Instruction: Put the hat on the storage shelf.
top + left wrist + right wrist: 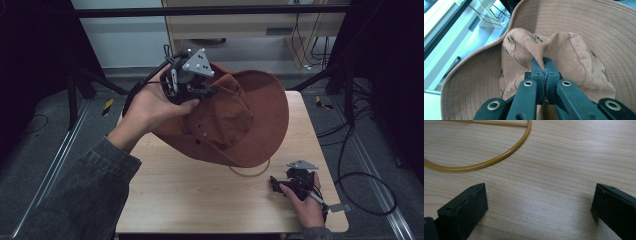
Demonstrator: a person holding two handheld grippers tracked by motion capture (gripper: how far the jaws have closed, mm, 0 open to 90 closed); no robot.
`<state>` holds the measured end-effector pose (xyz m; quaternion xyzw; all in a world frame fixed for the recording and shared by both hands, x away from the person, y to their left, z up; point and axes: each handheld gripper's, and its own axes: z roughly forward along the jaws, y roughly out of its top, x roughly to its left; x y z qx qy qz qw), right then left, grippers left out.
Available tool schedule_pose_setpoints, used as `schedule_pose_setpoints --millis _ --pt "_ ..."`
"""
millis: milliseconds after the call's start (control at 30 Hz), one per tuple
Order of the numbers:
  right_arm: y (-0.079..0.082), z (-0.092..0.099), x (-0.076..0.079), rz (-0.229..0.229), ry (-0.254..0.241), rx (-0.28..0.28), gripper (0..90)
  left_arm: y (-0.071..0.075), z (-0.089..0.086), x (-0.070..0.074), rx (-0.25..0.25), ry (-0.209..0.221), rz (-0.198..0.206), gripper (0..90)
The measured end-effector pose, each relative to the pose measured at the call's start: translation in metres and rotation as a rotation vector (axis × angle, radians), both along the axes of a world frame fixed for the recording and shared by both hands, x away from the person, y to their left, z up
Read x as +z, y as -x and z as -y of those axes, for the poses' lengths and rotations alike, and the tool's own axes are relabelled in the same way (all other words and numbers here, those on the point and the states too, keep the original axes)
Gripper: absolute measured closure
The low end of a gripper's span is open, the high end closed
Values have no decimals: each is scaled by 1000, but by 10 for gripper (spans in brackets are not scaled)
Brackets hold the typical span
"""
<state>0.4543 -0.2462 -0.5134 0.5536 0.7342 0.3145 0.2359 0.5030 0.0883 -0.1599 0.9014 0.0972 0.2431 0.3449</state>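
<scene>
- Desk (200, 200): pale wood, bare but for a yellow wire ring (499, 157) lying flat near the far right, partly under the hat.
- Hat (240, 120): brown, wide-brimmed, held tilted above the far half of the desk; lower brim edge seemingly resting near the ring. Crown turned toward the left gripper, brim plane steeply canted, widest span running from far left down to near right.
- Left gripper (544, 75): clamped on a pinched fold of the crown fabric.
- Right gripper (539, 202): jaws spread wide, nothing between them; parked low over the desk, well apart from the hat.
- Risk noted: single thin fold carrying the whole hat; likely to slip out if swung, dropping the hat.
- Risk noted: brim liable to drag the ring off position.
</scene>
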Motion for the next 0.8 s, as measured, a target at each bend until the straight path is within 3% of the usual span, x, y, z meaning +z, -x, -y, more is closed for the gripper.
schedule_pose_setpoints --millis 267,800 --pt "0 1 0 3 0 9 7 -3 14 -4 -9 -10 2 885" --pt "0 1 0 3 -1 9 7 -14 38 4 -19 3 -6 884"
